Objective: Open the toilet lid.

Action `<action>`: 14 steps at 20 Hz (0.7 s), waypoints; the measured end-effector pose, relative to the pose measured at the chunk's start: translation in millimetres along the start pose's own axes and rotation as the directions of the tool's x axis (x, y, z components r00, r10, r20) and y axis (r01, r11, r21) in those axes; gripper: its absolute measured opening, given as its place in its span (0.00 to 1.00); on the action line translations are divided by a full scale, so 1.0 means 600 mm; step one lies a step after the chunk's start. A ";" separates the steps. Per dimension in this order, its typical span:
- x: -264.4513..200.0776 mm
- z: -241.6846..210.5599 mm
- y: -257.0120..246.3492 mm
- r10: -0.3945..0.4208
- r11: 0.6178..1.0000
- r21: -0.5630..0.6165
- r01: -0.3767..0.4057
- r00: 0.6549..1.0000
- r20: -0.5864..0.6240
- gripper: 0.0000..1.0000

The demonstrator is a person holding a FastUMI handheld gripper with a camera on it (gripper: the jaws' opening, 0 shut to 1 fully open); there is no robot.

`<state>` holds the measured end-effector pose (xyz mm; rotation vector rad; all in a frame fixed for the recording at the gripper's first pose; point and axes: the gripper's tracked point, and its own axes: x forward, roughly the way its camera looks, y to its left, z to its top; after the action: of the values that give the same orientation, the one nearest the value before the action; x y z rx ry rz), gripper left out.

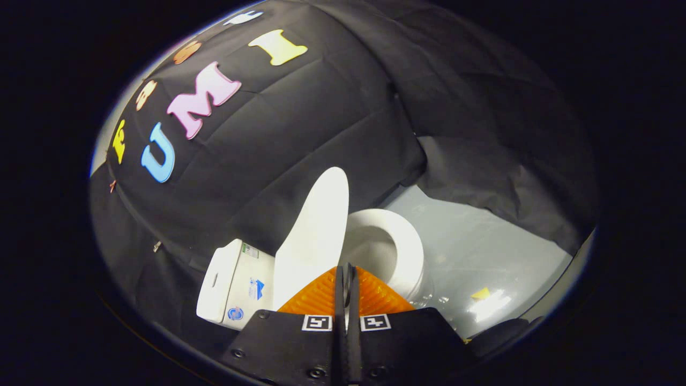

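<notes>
One view, riding on the tool (347,279): its two orange fingers (316,295) are clenched together with barely a slit between them and nothing visibly held. Just ahead of the tips, toward 12 o'clock, the toilet lid (316,236) stands raised, nearly upright, its edge just beside the left finger; whether it touches is unclear. At 1 o'clock the open seat and bowl (399,244) show, at 10 o'clock the tank (228,284), and grey floor (482,252) lies beyond.

The lid looks short of resting on the tank, so I judge it could drop back shut if left unsupported.

It is white, smooth, glossy, oval and thin.
</notes>
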<state>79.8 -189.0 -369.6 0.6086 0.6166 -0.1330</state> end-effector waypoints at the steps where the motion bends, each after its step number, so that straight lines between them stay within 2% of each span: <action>1: -0.010 0.006 0.031 0.009 0.999 -0.035 -0.008 1.000 0.019 0.05; 5: -0.046 0.013 0.142 0.047 0.989 -0.143 -0.036 0.996 0.070 0.05; 14: -0.079 0.012 0.313 0.113 0.965 -0.252 -0.074 0.983 0.143 0.05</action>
<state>99.4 -42.1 -244.5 0.3818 0.4426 -0.0142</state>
